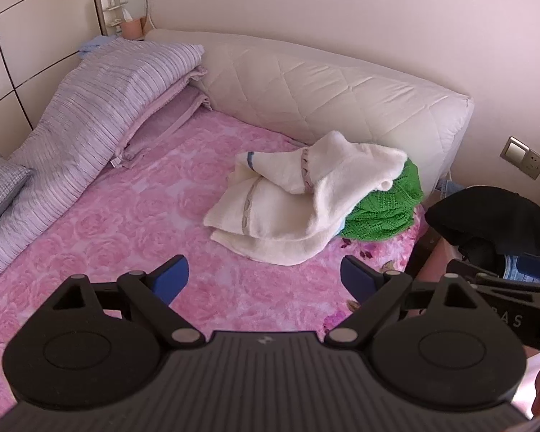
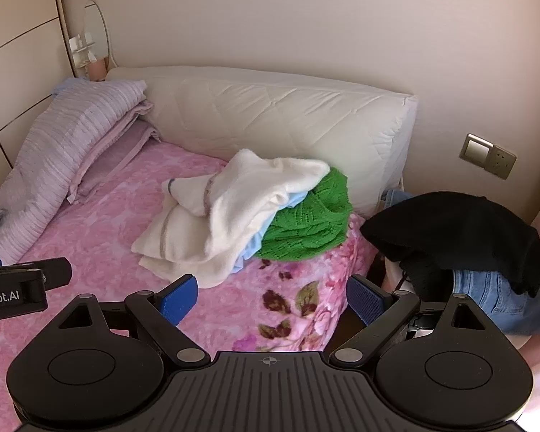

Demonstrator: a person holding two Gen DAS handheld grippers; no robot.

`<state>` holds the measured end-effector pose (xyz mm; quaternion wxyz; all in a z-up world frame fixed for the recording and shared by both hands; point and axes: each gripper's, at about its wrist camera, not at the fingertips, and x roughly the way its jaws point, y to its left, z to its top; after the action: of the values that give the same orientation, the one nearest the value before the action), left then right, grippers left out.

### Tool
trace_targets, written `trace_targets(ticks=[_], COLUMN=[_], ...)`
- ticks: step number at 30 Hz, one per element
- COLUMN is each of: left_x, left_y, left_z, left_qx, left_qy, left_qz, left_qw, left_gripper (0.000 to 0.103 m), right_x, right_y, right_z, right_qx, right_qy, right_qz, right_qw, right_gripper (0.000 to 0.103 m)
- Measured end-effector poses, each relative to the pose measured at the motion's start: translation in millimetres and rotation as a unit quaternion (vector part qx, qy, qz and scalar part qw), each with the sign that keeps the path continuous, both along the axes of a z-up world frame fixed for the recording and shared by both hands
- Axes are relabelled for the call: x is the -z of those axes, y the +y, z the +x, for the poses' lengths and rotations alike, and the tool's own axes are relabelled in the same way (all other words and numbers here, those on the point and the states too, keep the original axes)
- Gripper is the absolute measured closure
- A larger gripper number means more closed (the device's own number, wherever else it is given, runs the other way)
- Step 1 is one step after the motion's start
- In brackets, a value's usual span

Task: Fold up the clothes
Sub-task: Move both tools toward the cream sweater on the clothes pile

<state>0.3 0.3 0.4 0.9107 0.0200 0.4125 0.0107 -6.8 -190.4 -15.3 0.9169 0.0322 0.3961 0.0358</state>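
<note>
- The left gripper [image 1: 264, 275] hangs over the pink bedspread [image 1: 133, 223], jaws spread wide, holding nothing.
- The right gripper [image 2: 271, 297] hangs beside it, also spread and empty.
- A cream garment [image 1: 288, 194] lies crumpled near the bed's corner, on top of a green knit [image 1: 385, 212].
- A black garment [image 2: 457, 230] drapes over jeans [image 2: 493, 295] just off the bed.
</note>
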Motion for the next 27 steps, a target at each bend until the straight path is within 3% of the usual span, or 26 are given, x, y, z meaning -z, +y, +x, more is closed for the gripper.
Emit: trace_targets(ticks=[6,12,27], left_x=[-7.6,16.6,30.2], left_y=[-4.0,-36.1,-51.0], left_z=[2.2,4.2,-1.0], left_qx=[-0.001,-0.005,-0.027], left_qy=[0.002,-0.004,0.007], left_qz=[0.000,0.002,0.001], left_qw=[1.0000,1.0000,0.9996], left_gripper=[0.013,0.013,0.013], right_x=[-1.2,-1.3,-5.0], right_y=[-7.4,-14.6,-26.4], right_z=[4.5,6.9,18.1], right_qx=[0.003,0.004,-0.015], right_qy=[-0.004,-0.009,-0.010], right_qz=[-0.002,-0.004,-0.007], right_qw=[1.000,1.000,1.000], right_gripper=[0.010,0.010,0.010])
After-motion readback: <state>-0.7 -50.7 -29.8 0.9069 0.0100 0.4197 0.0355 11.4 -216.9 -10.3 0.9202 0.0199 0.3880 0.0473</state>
